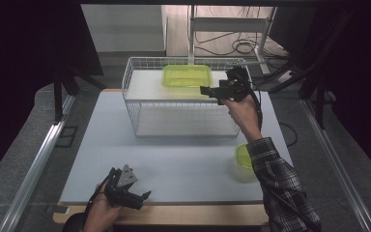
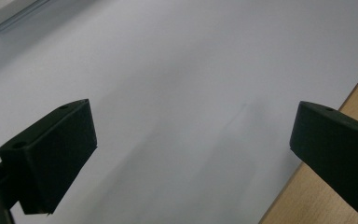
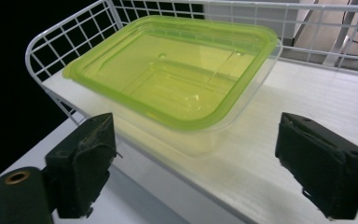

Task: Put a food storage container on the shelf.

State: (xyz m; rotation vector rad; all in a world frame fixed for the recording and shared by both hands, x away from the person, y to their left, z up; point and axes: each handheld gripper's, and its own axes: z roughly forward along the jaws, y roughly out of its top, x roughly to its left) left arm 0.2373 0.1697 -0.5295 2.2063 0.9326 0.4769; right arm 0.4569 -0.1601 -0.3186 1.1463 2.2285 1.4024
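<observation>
A pale grey table (image 1: 174, 169) carries a white wire rack (image 1: 130, 92) with two shelves at its far side. On the rack's upper shelf, toward the back, sits a rectangular clear container with a green lid (image 1: 187, 75); in the right gripper view the container (image 3: 177, 79) lies just ahead of the jaws, free of them, its near corner pointing between them. The right gripper (image 1: 206, 90) hovers at the rack's right end, level with that shelf, its jaws spread wide with nothing between them. A round green-lidded tub (image 1: 243, 162) stands on the table beside the person's plaid sleeve (image 1: 280, 188). The left gripper (image 1: 142, 198) rests near the table's front edge, jaws wide apart, holding nothing.
</observation>
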